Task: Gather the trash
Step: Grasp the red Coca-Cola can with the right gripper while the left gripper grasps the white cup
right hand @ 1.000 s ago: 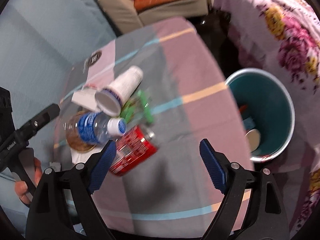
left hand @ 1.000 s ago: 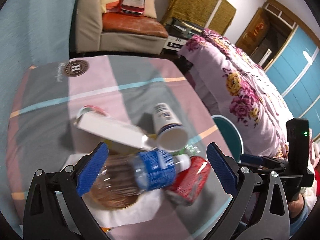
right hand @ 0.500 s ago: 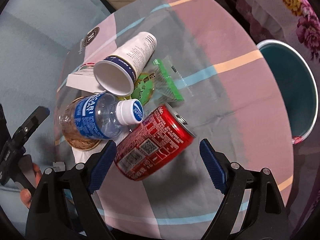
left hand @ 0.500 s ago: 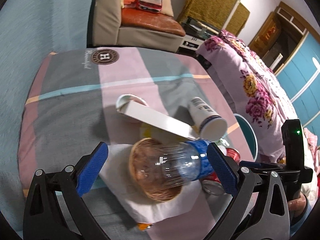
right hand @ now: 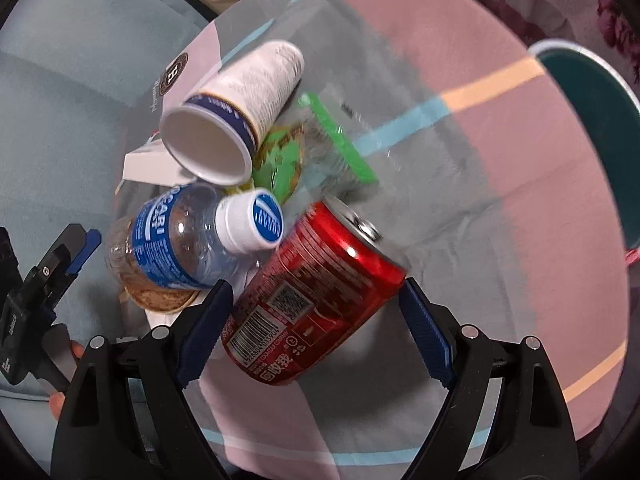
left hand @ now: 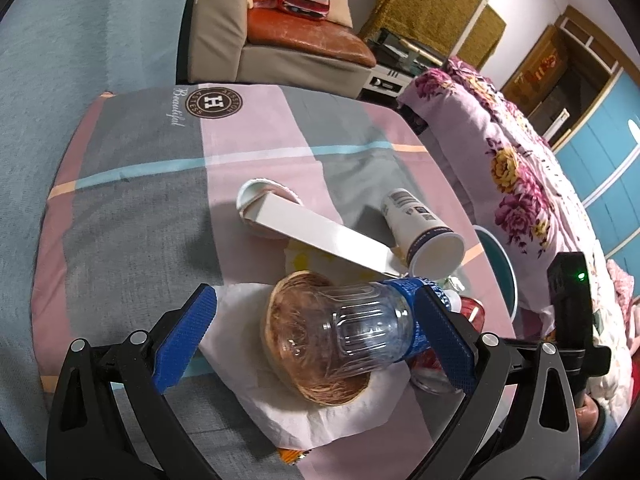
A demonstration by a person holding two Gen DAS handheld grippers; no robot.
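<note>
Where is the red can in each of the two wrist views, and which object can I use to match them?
Left wrist view: the red can is at lower right, mostly hidden behind the right finger of the left gripper.
Right wrist view: the red can lies on its side at bottom centre, between the jaws of the right gripper.
Shared landmark: the clear bottle with a blue label, beside the can.

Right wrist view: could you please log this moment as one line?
right claw: closing around red can, not yet gripping | left claw: open over plastic bottle | bin: beside table
</note>
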